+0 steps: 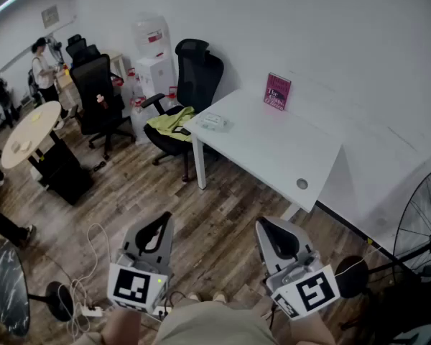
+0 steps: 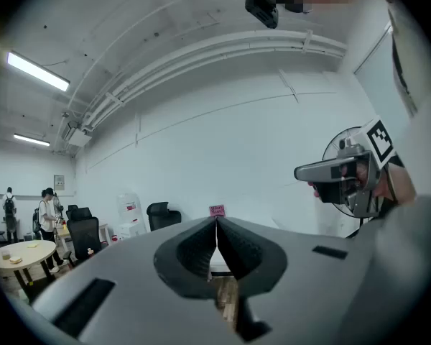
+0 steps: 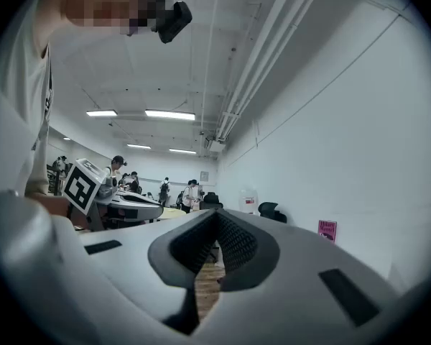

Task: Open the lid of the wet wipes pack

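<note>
The wet wipes pack [image 1: 213, 121], pale and flat, lies near the left corner of the white table [image 1: 273, 149], far ahead of both grippers. My left gripper [image 1: 163, 220] is held low over the wooden floor, its jaws shut with nothing between them. My right gripper [image 1: 263, 227] is beside it, also shut and empty. In the left gripper view the closed jaw tips [image 2: 216, 220] point level toward the far table, and the right gripper [image 2: 341, 172] shows at the right. The right gripper view shows its own closed tips [image 3: 217, 214] meeting.
A pink book [image 1: 277, 91] stands against the wall on the table. Black office chairs [image 1: 190, 85] and a water dispenser [image 1: 152, 60] sit left of the table. A fan [image 1: 424, 221] stands at the right; a round table [image 1: 30, 131] and people are at the left.
</note>
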{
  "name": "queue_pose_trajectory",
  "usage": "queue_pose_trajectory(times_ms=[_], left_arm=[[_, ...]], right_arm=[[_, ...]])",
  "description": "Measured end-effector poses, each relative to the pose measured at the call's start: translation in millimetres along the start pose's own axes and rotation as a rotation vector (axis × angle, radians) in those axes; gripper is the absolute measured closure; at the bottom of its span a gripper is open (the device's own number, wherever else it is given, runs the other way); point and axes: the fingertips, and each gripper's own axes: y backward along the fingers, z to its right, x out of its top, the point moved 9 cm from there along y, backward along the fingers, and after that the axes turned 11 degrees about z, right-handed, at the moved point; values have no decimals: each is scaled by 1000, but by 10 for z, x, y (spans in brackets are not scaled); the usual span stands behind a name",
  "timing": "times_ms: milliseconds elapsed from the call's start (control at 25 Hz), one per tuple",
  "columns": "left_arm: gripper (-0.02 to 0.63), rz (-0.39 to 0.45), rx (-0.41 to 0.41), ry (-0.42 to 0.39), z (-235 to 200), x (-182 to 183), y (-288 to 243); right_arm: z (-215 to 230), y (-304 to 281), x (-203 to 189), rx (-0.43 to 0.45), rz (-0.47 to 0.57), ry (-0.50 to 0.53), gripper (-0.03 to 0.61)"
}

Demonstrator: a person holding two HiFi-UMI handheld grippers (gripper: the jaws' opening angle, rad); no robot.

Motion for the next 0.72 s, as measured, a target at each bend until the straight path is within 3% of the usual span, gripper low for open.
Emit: queue_pose_trajectory(times_ms=[360, 720], left_arm=[[591, 4, -18, 39, 55, 17, -56], [591, -18, -27, 17, 160, -13, -138]], right_arm=[[29, 51, -38, 1, 9, -44, 555], [151, 127, -57, 15, 18, -59, 555]])
